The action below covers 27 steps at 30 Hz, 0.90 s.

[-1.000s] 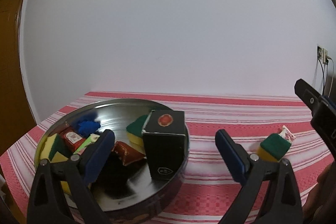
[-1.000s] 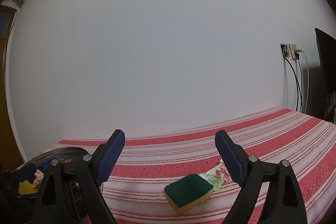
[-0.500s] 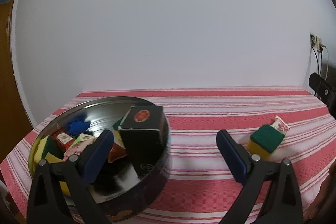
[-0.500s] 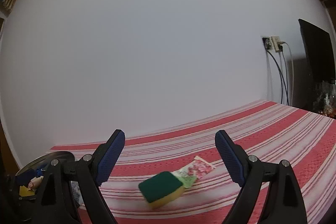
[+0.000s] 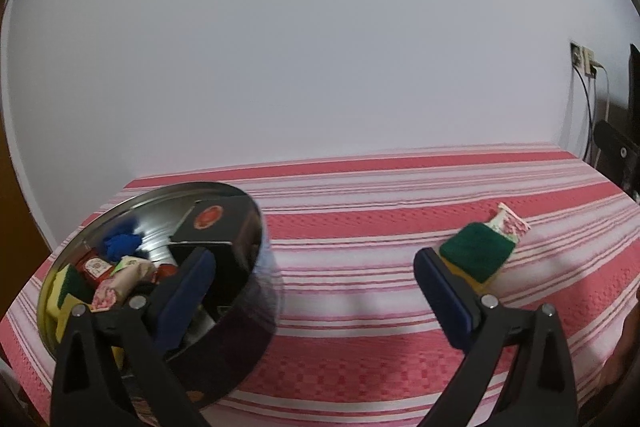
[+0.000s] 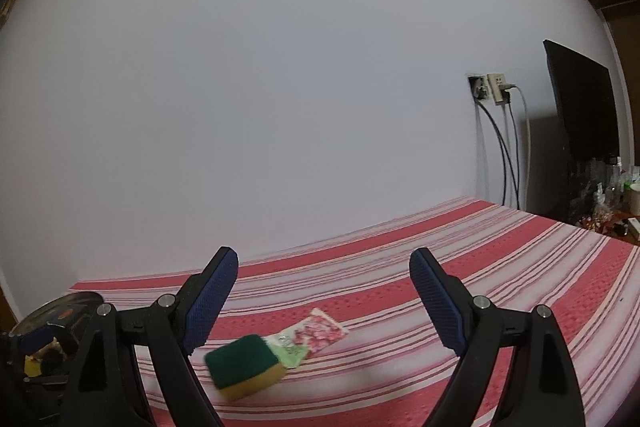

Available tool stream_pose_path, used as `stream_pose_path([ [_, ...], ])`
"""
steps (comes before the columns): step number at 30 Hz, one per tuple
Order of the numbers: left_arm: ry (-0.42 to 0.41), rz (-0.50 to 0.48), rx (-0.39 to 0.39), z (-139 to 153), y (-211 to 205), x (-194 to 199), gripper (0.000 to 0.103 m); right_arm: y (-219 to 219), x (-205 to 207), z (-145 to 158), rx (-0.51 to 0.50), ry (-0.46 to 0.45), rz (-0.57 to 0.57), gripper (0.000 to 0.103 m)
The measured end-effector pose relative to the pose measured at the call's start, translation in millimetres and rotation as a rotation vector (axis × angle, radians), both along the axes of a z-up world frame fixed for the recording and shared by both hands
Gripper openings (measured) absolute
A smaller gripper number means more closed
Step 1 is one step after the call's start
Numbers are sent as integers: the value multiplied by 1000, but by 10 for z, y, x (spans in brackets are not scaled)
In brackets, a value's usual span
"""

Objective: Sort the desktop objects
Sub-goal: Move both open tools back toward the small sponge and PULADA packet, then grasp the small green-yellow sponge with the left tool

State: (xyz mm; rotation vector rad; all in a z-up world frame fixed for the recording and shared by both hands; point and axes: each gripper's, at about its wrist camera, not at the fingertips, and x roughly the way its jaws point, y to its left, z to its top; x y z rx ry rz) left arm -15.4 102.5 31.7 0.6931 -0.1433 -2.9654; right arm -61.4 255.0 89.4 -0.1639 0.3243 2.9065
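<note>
While both pairs of jaws stand spread with nothing between them, the right gripper (image 6: 322, 297) hangs over the red-and-white striped cloth (image 6: 500, 267) on the bench; just below its left jaw lies a green-and-yellow sponge (image 6: 246, 365), touching a pink-and-green sachet (image 6: 312, 337) behind it. From the left gripper (image 5: 314, 297) the same sponge (image 5: 476, 257) shows beyond the right jaw; behind the left jaw sits a round metal tin (image 5: 256, 311) holding a black box (image 5: 212, 231), a blue thing (image 5: 120, 243), sponges and packets.
</note>
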Motion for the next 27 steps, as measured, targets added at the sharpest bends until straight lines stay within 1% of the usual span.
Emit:
stream_pose_path([
  [4,-35,-56,-6,-35,98,-41,102,121,-10,4,9,-5,-37,89],
  [8,-110,-131,21,-91,200,-131,102,280,-64,-4,10,-29,-70,89],
  [12,-201,-202,29,-186,376,-238,102,477,-87,-38,-44,-42,-93,89],
  [14,-239,-258,25,-237,503,-286,102,591,-80,-62,-91,-42,-99,89],
  [16,-245,-300,15,-251,601,-325,102,688,-85,-92,-134,-47,-102,89],
  [19,-228,-328,-40,-248,740,-414,102,811,-120,-142,-193,-67,-104,89],
  [21,-233,-349,-59,-249,814,-503,102,859,-137,-170,-217,-79,-107,89],
  [23,-259,-378,-61,-272,873,-626,102,874,-155,-182,-226,-84,-99,89],
  [25,-291,-384,-69,-312,915,-738,102,864,-175,-186,-221,-91,-89,89],
  [27,-338,-398,-58,-367,944,-833,102,850,-191,-192,-216,-95,-77,89],
])
